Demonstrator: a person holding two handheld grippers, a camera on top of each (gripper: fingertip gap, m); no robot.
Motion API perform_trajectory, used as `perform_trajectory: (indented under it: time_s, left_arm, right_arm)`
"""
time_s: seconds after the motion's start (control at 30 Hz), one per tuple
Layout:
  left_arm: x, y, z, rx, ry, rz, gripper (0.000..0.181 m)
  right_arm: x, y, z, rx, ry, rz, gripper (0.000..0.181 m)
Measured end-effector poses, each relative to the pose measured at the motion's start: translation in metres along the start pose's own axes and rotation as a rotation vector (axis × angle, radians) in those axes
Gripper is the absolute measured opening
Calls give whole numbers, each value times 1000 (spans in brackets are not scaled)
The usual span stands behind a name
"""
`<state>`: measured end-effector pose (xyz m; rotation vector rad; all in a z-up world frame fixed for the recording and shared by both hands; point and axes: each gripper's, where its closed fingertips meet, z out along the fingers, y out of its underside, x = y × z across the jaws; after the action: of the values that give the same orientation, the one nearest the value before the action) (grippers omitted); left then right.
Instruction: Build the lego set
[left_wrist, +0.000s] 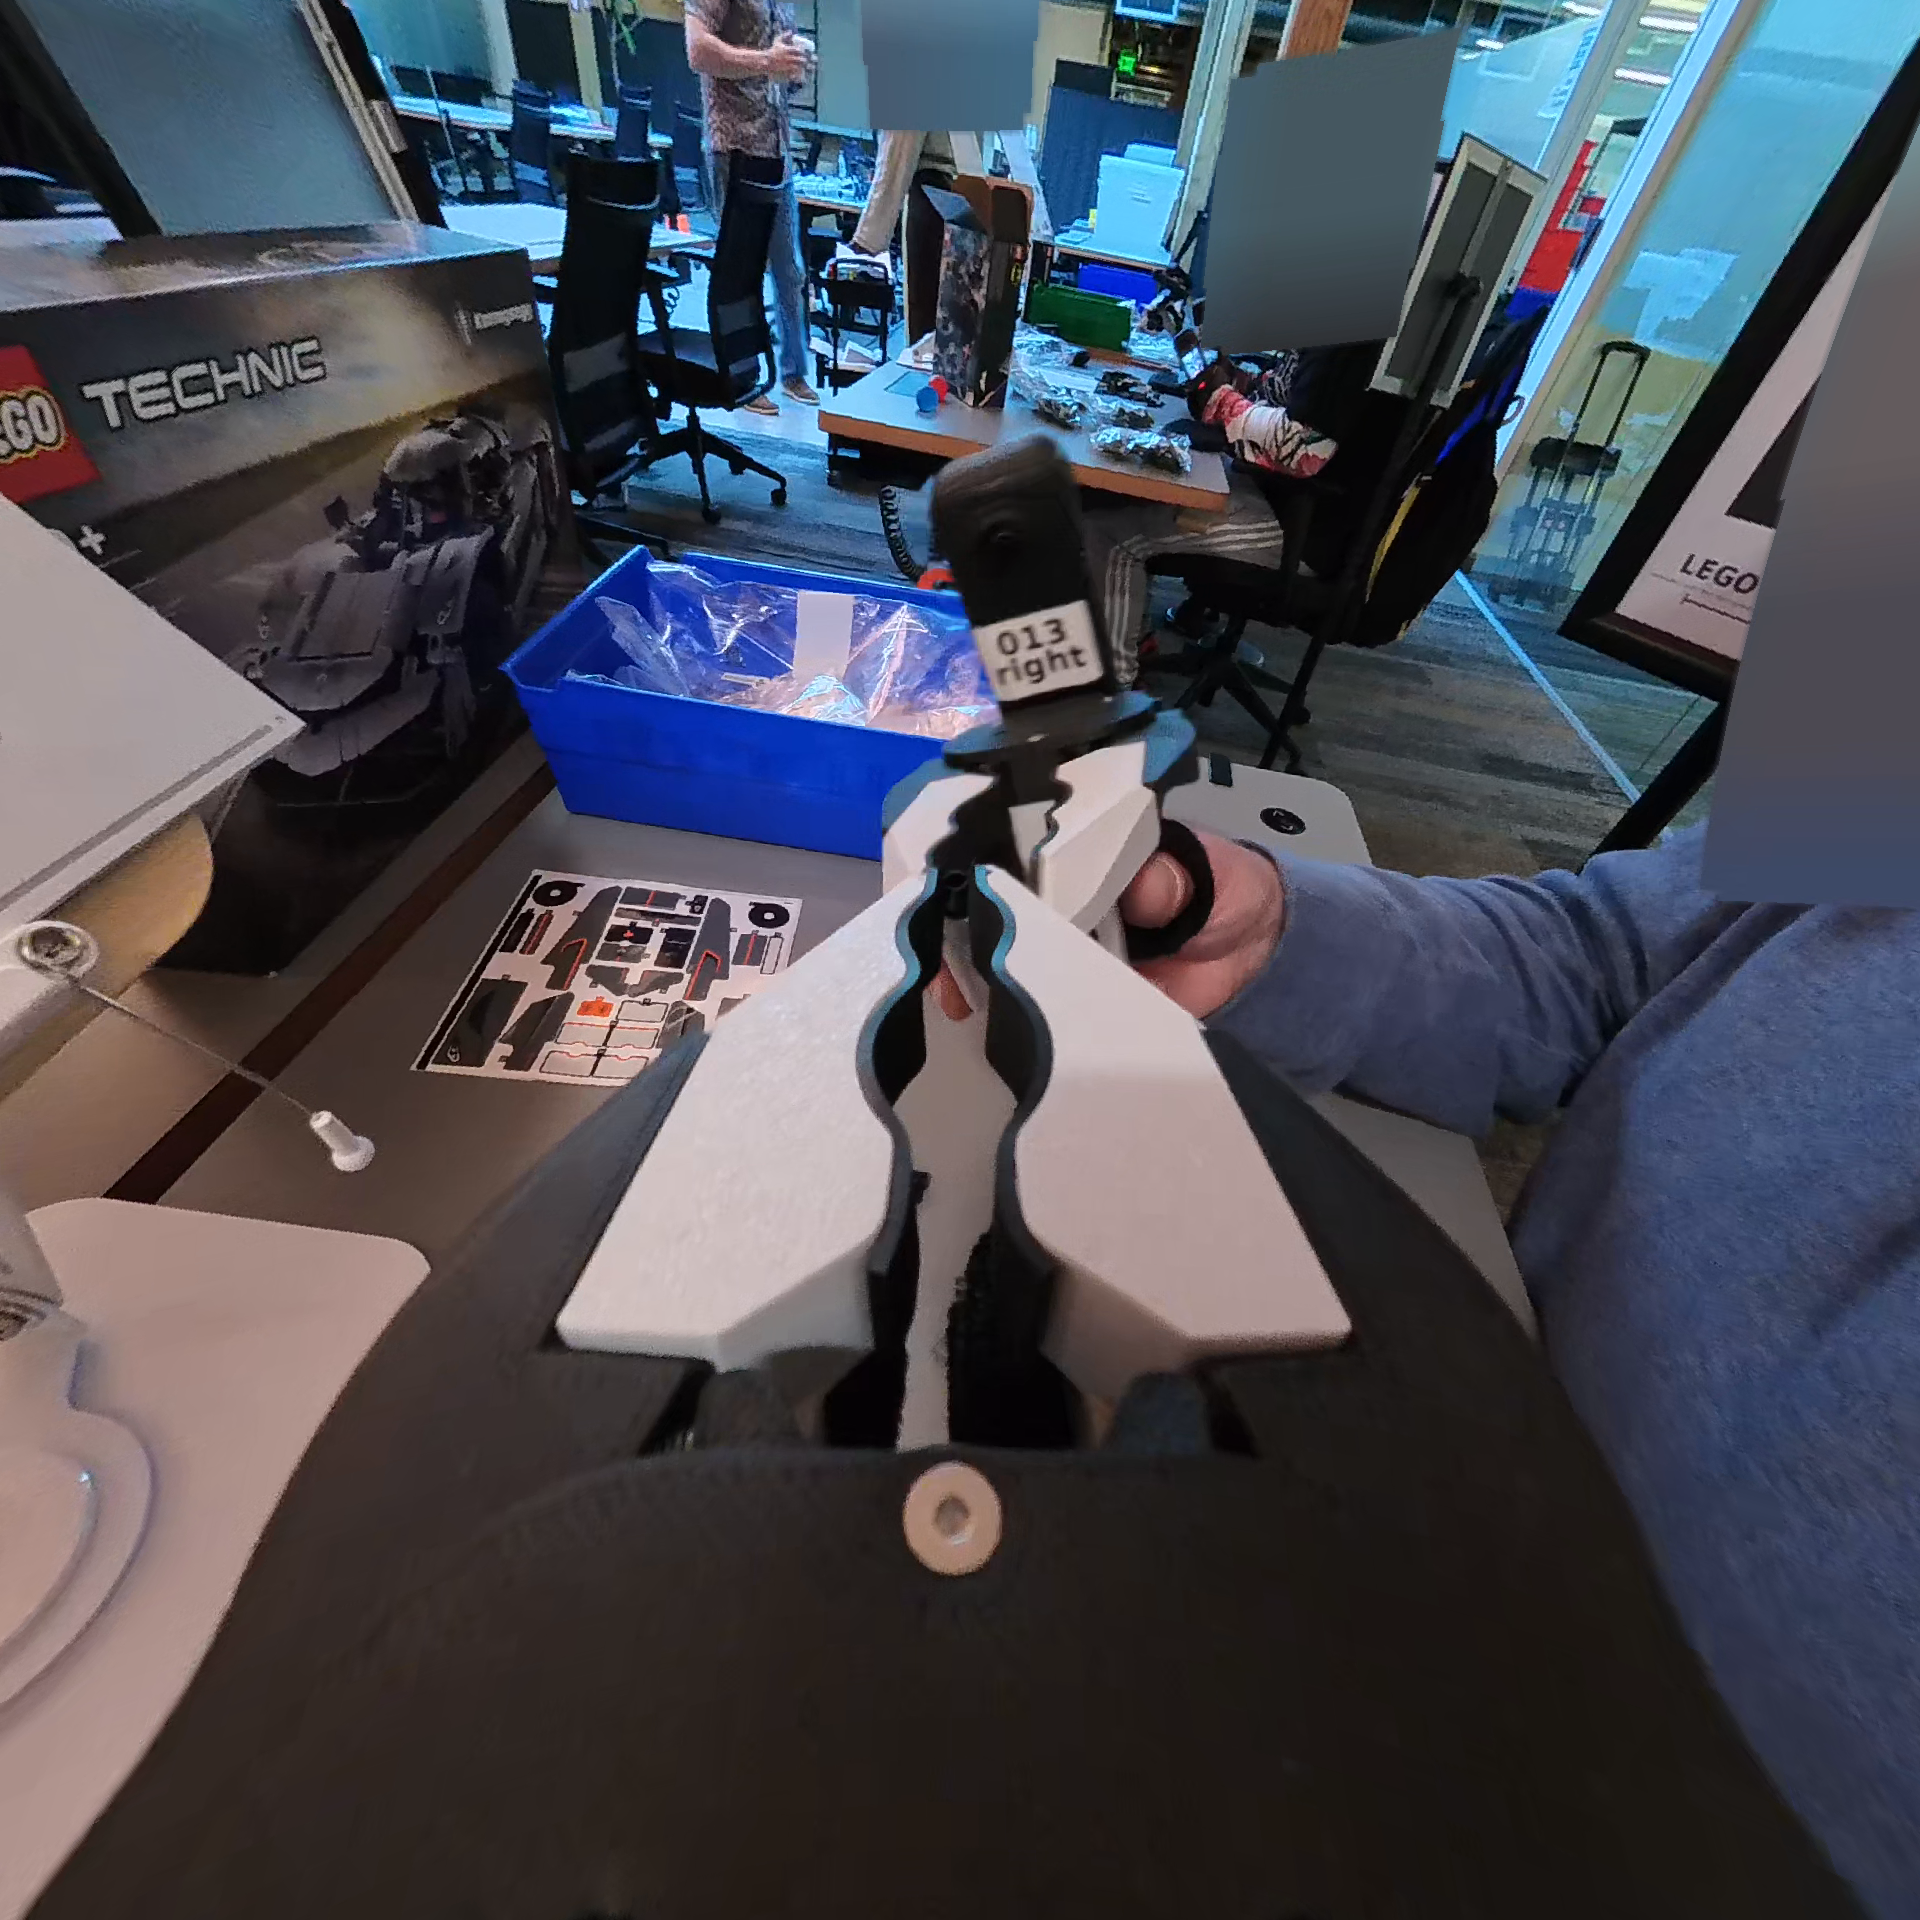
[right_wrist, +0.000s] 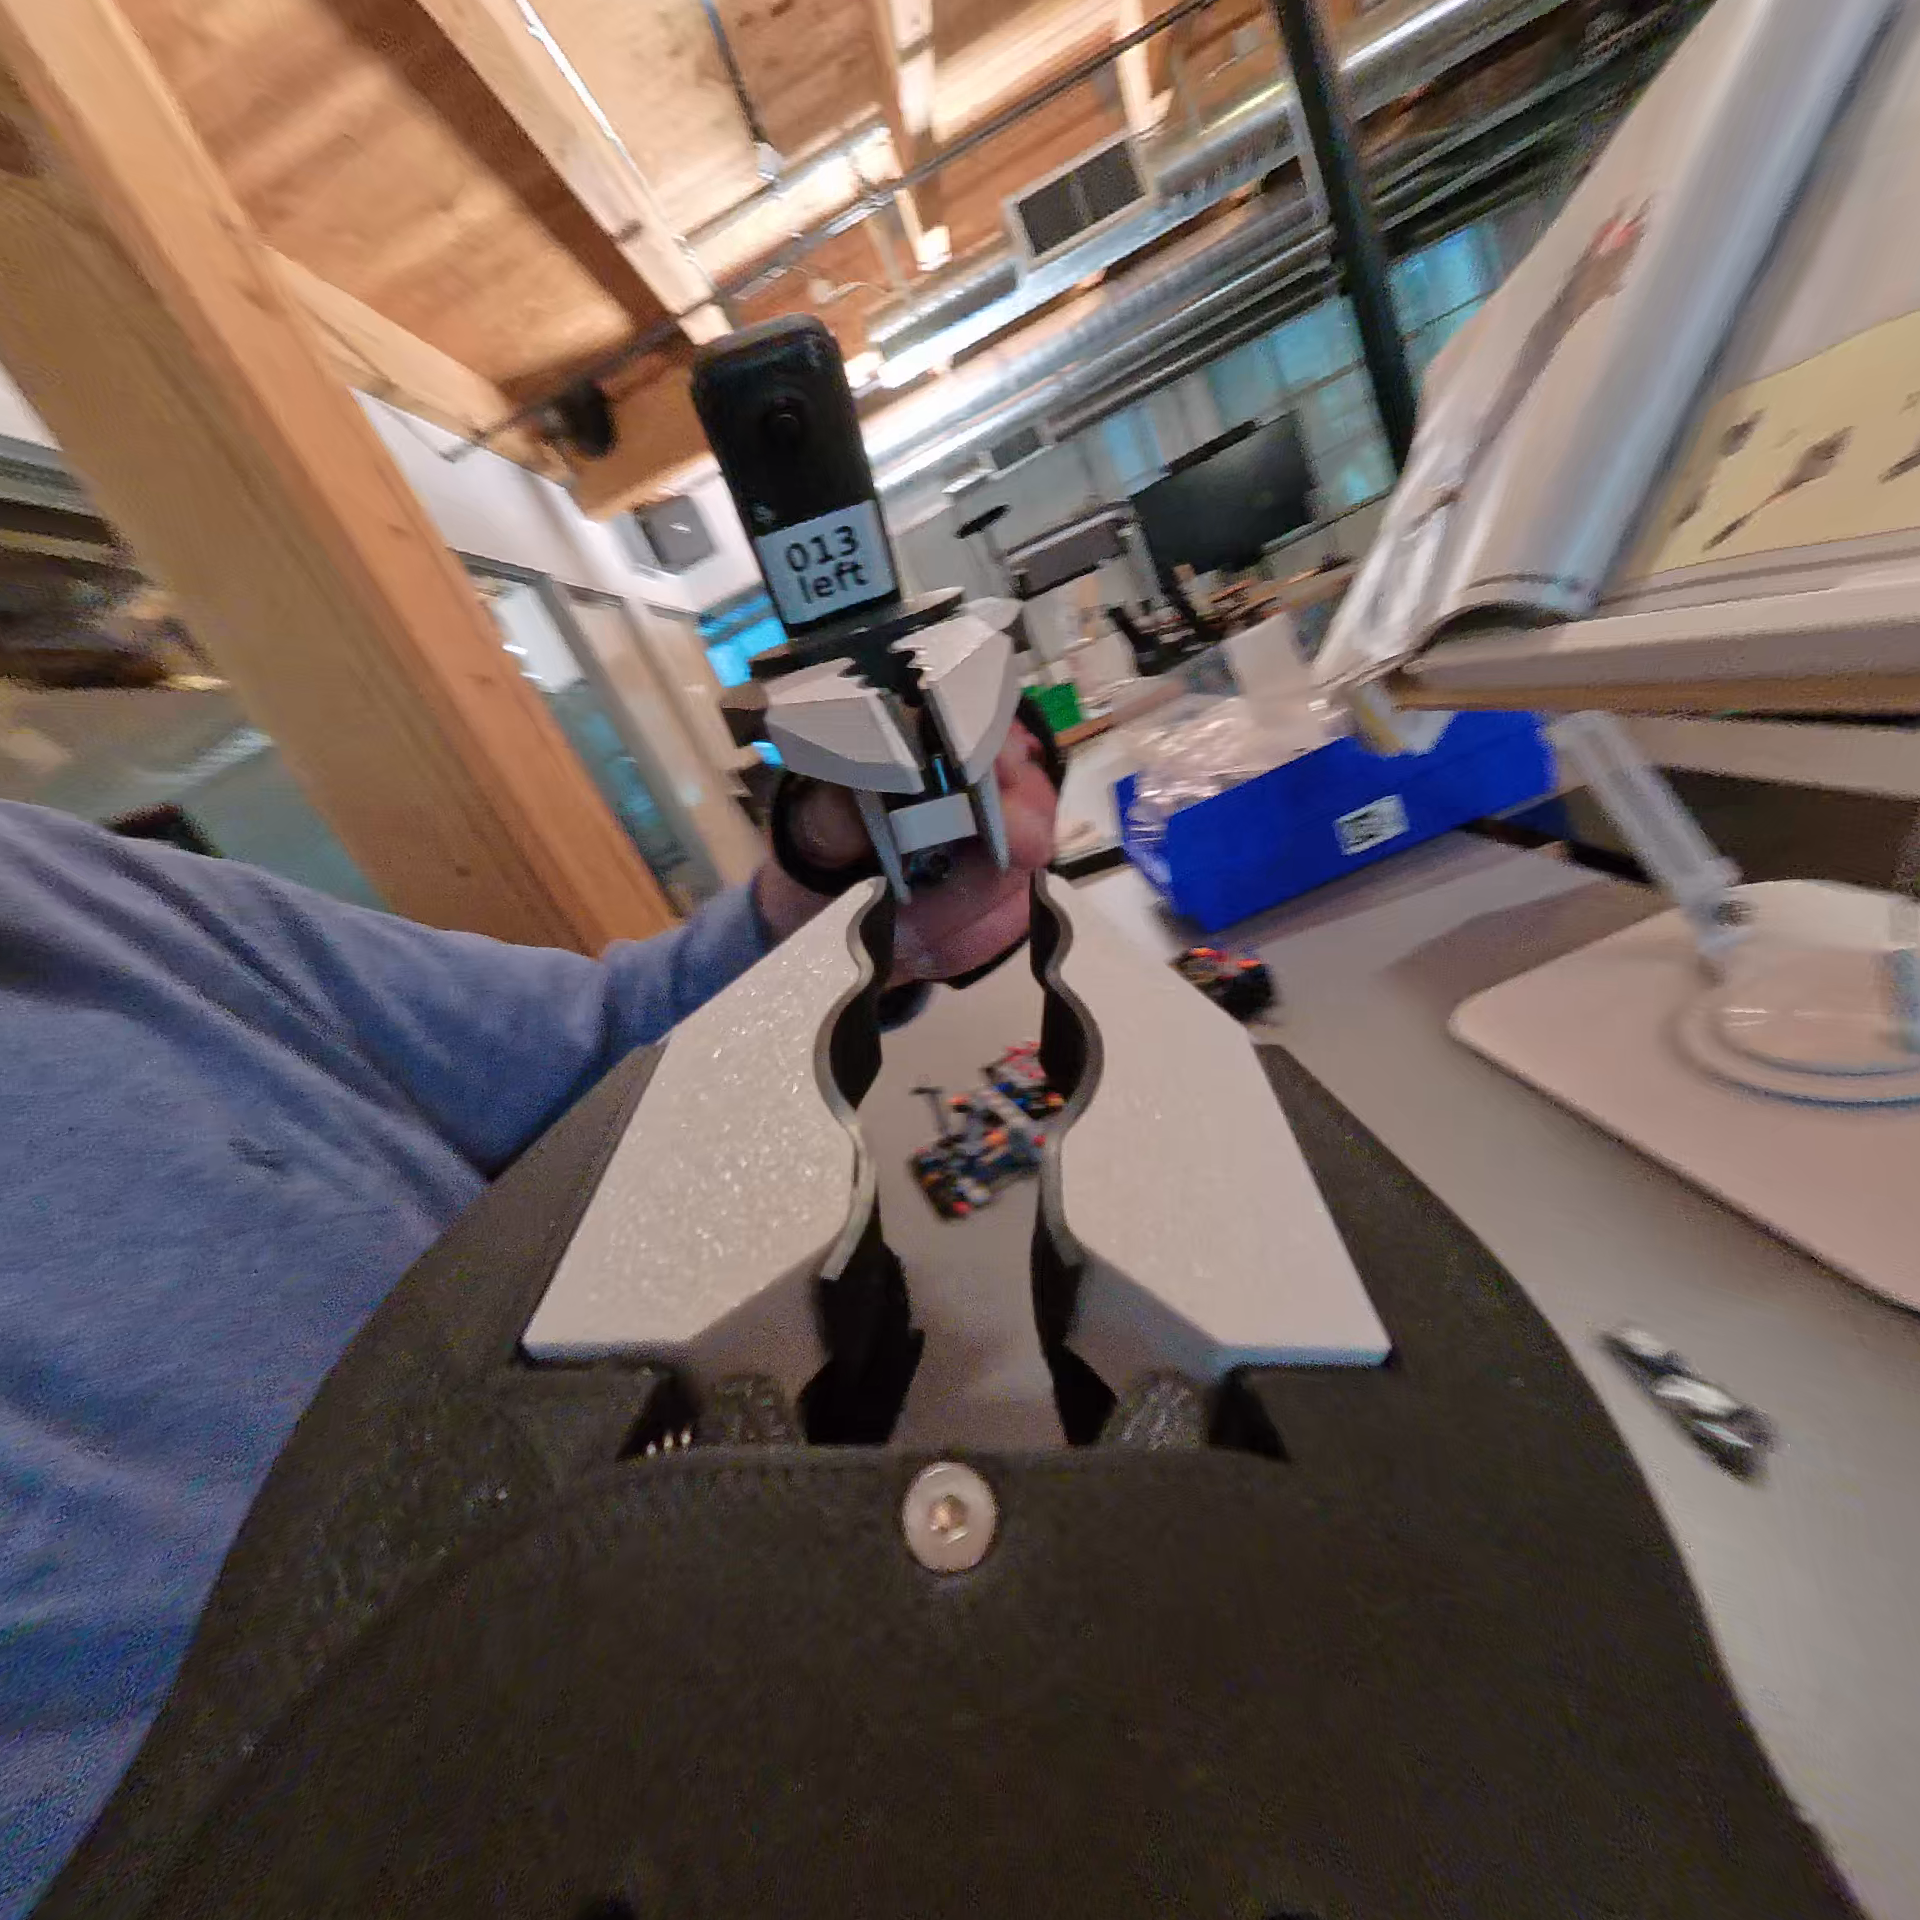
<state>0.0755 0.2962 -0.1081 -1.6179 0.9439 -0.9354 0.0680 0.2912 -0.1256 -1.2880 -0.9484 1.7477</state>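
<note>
- My left gripper (left_wrist: 954, 909) is clenched on a light-grey piece (right_wrist: 935, 826), held up in the air facing the right gripper (right_wrist: 961, 914).
- The right jaws stand apart with nothing in them, their tips just short of that piece.
- The model (right_wrist: 982, 1132) lies on the table (right_wrist: 1455, 1299) below, at 6 o'clock from the right tips, well apart from both grippers.
- Risk: if I close the right off-centre, I'd judge the piece twists in the left's hold or pops loose and drops among the parts.
- Risk: the right wrist view is smeared, so lining up a small joint is guesswork; the grippers could knock tips.
- A smaller assembly (right_wrist: 1226, 977) sits at 2 o'clock from the model and a loose part (right_wrist: 1683, 1392) at 4 o'clock.
- The surface is smooth grey, so a dropped piece could skid.
- Beyond the left tips: sticker sheet (left_wrist: 613, 977) at 9 o'clock, blue bin (left_wrist: 707, 748) of bags at 11, box (left_wrist: 281, 499) behind.
- It's an open office with wood beams, chairs and people at a far table.
</note>
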Motion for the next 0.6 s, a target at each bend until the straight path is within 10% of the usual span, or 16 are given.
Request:
perform_trajectory:
  time_s: [0.23,0.6]
  left_arm:
    - [-8,2,2,-7,-28,-40,2]
    - [5,-2,7,-38,66,-11,2]
  right_arm:
    - [3,-7,-1,-63,259,-360,21]
    - [-11,-4,-4,-39,67,-200,9]
